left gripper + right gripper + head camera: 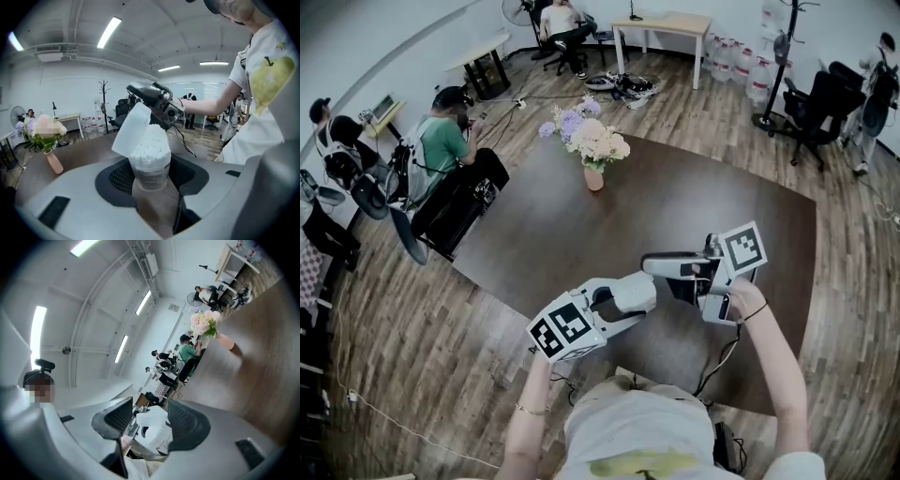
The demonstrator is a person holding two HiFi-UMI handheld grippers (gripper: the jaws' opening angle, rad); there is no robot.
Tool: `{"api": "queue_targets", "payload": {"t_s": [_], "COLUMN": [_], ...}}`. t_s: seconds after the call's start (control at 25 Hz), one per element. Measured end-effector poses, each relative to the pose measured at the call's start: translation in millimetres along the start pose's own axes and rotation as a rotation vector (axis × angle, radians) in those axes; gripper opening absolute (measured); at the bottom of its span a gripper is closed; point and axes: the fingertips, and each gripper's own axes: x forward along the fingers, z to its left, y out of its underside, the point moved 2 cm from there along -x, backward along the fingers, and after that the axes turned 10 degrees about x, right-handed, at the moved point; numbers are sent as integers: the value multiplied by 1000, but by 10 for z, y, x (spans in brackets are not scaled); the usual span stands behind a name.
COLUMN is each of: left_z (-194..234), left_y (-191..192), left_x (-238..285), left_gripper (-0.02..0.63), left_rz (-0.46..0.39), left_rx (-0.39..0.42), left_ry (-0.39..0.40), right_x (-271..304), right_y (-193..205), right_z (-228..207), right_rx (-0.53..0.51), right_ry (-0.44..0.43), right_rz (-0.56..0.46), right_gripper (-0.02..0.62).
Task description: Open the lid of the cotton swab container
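Brown table; container (lid up) holds swabs.

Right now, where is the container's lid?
Left gripper view: the lid stands flipped up, left of the cotton swabs, top edge in the right tongs.

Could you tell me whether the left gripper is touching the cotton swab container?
Touching. The left gripper view shows the left gripper with pads pressed against the cotton swab container.

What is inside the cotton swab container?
The container is full of white cotton swabs, heaped above its rim; the lid is raised. The label covers their lower ends.
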Motion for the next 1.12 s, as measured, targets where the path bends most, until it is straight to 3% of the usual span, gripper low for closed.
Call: {"api": "queue_targets", "payload": {"t_s": [0.2, 0.68, 1.12], "left_z": [120, 443, 597], "left_y": [60, 253, 370], "left_x": [-86, -311, -473], "left_gripper": [218, 218, 219], "left_rz": [-7, -5, -27], "left_rx": [-53, -199, -271], "left_ry": [-61, -352, -551], "right_x": [-137, -401, -635], "right_y": [-63, 11, 82], "right_z": [-35, -142, -253], "right_rx": [-112, -556, -682], "right_ry": [61, 422, 573], "right_rz": [-81, -282, -455], "right_gripper": [187, 49, 21]}}
